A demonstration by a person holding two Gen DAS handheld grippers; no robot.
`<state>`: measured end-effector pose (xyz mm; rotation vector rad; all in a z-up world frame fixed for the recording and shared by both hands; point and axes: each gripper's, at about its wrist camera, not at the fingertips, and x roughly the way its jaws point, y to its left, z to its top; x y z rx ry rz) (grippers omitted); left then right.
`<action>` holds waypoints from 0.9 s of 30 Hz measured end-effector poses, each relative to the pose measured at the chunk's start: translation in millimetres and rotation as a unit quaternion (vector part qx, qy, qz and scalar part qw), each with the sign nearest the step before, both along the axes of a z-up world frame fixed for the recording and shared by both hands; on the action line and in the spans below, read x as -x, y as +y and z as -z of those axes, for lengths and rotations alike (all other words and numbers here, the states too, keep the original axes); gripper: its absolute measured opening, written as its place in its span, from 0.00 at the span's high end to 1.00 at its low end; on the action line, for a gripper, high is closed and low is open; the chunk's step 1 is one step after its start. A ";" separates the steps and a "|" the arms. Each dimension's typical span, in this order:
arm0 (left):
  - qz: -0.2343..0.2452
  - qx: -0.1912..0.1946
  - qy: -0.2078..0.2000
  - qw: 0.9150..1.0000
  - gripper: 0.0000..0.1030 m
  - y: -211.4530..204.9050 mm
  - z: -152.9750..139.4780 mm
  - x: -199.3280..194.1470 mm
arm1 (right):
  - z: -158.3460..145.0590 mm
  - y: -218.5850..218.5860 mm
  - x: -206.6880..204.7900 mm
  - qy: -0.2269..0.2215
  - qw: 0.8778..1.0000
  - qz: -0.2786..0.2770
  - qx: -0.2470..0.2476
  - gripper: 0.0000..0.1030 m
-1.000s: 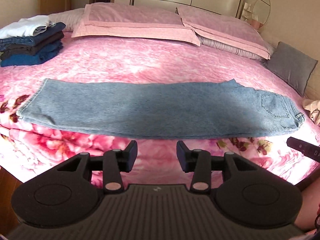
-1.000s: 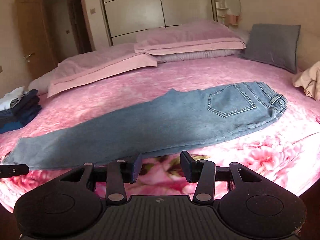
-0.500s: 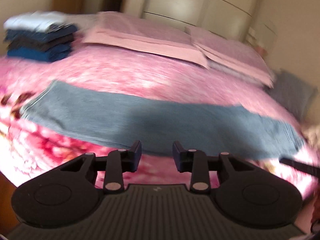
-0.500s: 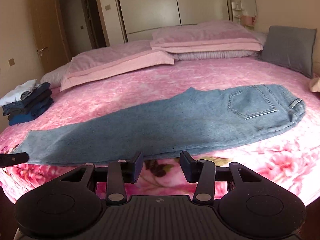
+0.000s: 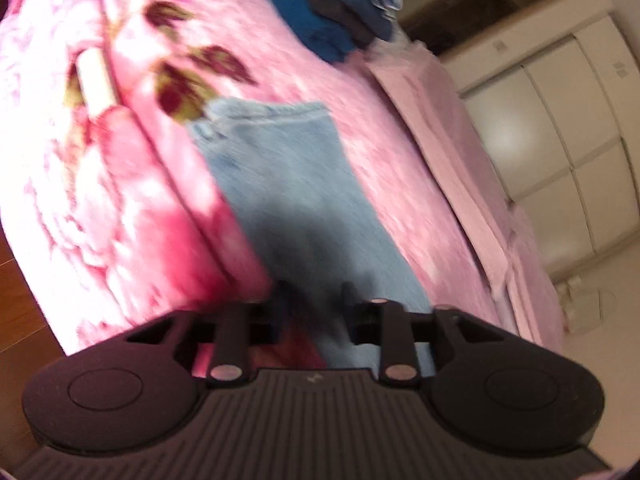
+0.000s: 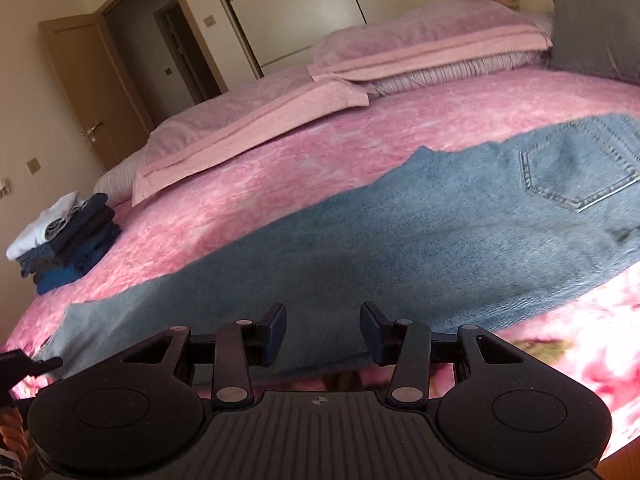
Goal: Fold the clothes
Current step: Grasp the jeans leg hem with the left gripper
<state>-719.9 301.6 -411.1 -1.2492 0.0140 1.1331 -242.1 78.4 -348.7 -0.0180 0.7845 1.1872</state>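
1. The jeans (image 6: 400, 248) lie flat and lengthwise across the pink floral blanket (image 6: 320, 152), waist and back pocket toward 3 o'clock in the right wrist view, leg hems toward 8 o'clock.
2. The right gripper (image 6: 323, 334) hangs over the near edge of the jeans at about mid-leg. Its jaws stand well apart with nothing between the pads; denim shows through the gap.
3. The left gripper (image 5: 314, 300) sits over the leg end of the jeans (image 5: 296, 192), in a rolled and blurred view where the hem lies toward 12 o'clock. Its jaws have just been closing and are narrower than the right pair. A gap shows between them, with denim behind it; whether the pads touch cloth I cannot tell.
4. In the right wrist view, the tip of the left gripper pokes in at 8 o'clock, just beside the hem.
5. A stack of folded clothes (image 6: 64, 236) sits on the blanket at 9 o'clock, well apart from the jeans.
6. Pink pillows (image 6: 400, 52) line the far side at 12 o'clock, with a grey cushion (image 6: 596, 32) at 2 o'clock.
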 end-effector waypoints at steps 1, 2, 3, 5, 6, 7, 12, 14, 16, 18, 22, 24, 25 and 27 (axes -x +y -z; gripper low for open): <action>-0.008 0.001 0.002 1.000 0.82 -1.4 -3.5 3.4 | 0.6 3.0 -2.2 0.002 1.000 0.001 0.003 0.56; -0.024 -0.001 0.011 1.000 0.86 -4.5 -9.0 7.8 | 1.1 6.0 -4.5 0.004 1.000 0.002 0.006 0.56; -0.034 -0.003 0.012 0.999 0.86 -7.0 -15.5 12.7 | 1.7 9.0 -6.7 0.006 1.000 0.003 0.009 0.56; -0.022 -0.021 -0.025 0.999 0.80 -7.7 -25.1 20.7 | 1.2 13.5 -9.6 0.006 1.000 0.003 0.010 0.56; -0.012 -0.031 -0.034 0.999 0.74 -6.0 -27.9 20.3 | 0.0 14.6 -10.0 0.003 1.000 0.002 0.007 0.56; -0.002 -0.040 -0.034 0.999 0.73 -3.0 -29.3 16.3 | -0.7 16.9 -10.3 0.001 1.000 -0.001 0.006 0.56; 0.026 -0.043 0.037 0.998 0.90 9.8 -5.7 -4.7 | 0.7 27.4 -11.1 -0.001 1.000 -0.005 0.001 0.56; 0.016 -0.058 0.048 0.997 0.97 5.9 0.3 2.2 | 2.1 27.2 -13.0 -0.002 1.000 -0.002 0.005 0.56; -0.002 -0.069 0.044 0.997 0.98 -0.4 1.3 13.4 | 3.7 25.2 -15.8 -0.002 1.000 0.001 0.009 0.56; -0.024 -0.071 0.015 0.997 0.88 -7.6 -2.3 24.3 | 5.9 21.1 -19.5 0.000 1.000 0.006 0.013 0.56; -0.058 -0.050 -0.028 0.997 0.64 -17.1 1.0 36.1 | 9.9 15.2 -24.1 0.017 1.000 0.014 0.011 0.56; -0.066 -0.027 -0.058 0.996 0.63 -13.7 12.4 38.2 | 10.5 13.4 -25.5 0.023 1.000 0.016 0.008 0.56; -0.073 -0.020 -0.075 0.994 0.63 -12.7 17.7 39.1 | 10.7 13.0 -25.7 0.023 1.000 0.015 0.008 0.56; -0.088 -0.022 -0.089 0.992 0.64 -9.3 22.6 38.3 | 10.9 12.5 -26.1 0.019 1.000 0.015 0.011 0.56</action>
